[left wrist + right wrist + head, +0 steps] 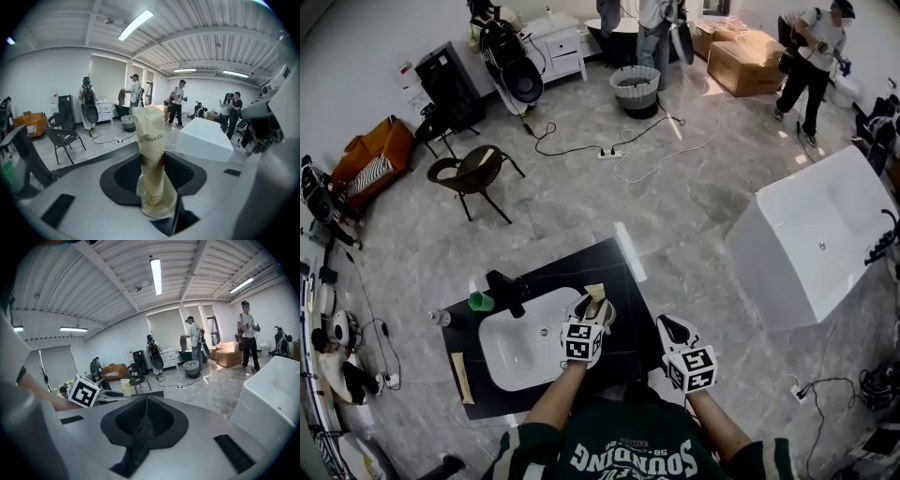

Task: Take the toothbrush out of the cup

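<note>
A toothbrush in a cream paper wrapper [594, 292] stands upright at the right rim of the white sink [520, 349]. My left gripper [592, 306] is shut on it. In the left gripper view the dark pads [125, 176] press both sides of the wrapped toothbrush [153, 140], and its lower end sits in a pale clear cup [161, 211] below the jaws. My right gripper [675, 327] hovers over the counter's right front, apart from the cup. Its jaws [146, 401] are shut with nothing between them. The right gripper view also catches the toothbrush [125, 386] off to the left.
The sink is set in a black counter [619, 272] with a black faucet [508, 289] and a green bottle [480, 301] at its back left. A wooden strip [461, 377] lies at the left edge. A white bathtub [820, 234] stands to the right. People work at the room's far end.
</note>
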`<state>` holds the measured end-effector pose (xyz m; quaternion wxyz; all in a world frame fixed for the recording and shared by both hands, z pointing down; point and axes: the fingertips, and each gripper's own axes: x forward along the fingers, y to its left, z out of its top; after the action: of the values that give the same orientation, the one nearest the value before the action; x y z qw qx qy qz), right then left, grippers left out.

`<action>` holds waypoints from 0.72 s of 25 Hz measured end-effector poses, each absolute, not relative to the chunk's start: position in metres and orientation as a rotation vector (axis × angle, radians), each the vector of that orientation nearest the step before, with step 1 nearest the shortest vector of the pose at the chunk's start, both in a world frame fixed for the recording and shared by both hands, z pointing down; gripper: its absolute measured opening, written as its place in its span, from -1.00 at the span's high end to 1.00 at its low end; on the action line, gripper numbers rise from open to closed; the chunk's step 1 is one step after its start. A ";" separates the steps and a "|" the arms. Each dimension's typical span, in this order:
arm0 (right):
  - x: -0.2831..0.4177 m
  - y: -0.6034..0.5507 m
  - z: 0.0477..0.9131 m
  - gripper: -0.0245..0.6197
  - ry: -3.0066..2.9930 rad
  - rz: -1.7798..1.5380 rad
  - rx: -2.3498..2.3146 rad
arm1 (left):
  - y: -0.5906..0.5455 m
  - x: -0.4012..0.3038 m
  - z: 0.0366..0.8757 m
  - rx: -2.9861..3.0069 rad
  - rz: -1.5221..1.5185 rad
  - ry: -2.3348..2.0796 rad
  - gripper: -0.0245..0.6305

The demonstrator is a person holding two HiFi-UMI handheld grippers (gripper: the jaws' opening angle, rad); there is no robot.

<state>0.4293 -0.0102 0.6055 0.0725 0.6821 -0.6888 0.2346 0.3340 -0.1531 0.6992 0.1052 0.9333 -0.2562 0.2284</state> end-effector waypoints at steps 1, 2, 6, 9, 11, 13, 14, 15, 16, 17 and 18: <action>0.428 -0.011 0.605 0.80 -2.075 0.701 2.045 | -0.154 0.333 0.696 2.754 0.660 -0.756 0.43; 0.426 -0.013 0.604 0.80 -2.081 0.699 2.041 | -0.154 0.333 0.692 2.758 0.648 -0.760 0.43; 0.421 -0.016 0.602 0.80 -2.099 0.689 2.023 | -0.157 0.332 0.676 2.771 0.597 -0.773 0.43; 0.417 -0.019 0.598 0.80 -2.110 0.679 2.007 | -0.158 0.329 0.661 2.783 0.548 -0.790 0.44; 0.415 -0.021 0.595 0.80 -2.120 0.669 2.002 | -0.159 0.328 0.651 2.791 0.518 -0.798 0.44; 0.411 -0.023 0.594 0.80 -2.129 0.658 1.999 | -0.160 0.325 0.644 2.798 0.492 -0.804 0.45; 0.409 -0.024 0.594 0.80 -2.133 0.654 1.997 | -0.161 0.323 0.640 2.801 0.479 -0.806 0.45; 0.406 -0.024 0.594 0.80 -2.137 0.652 1.993 | -0.162 0.320 0.637 2.804 0.467 -0.810 0.45; 0.404 -0.025 0.594 0.80 -2.141 0.651 1.989 | -0.162 0.318 0.633 2.806 0.455 -0.814 0.45; 0.402 -0.025 0.593 0.80 -2.145 0.651 1.983 | -0.162 0.315 0.628 2.808 0.441 -0.818 0.45; 0.400 -0.025 0.593 0.80 -2.149 0.652 1.978 | -0.161 0.313 0.623 2.810 0.427 -0.823 0.46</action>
<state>0.3996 -0.0253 0.5930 0.0747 0.6591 -0.7161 0.2171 0.3133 -0.1615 0.6232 0.0909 0.9457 -0.2769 0.1437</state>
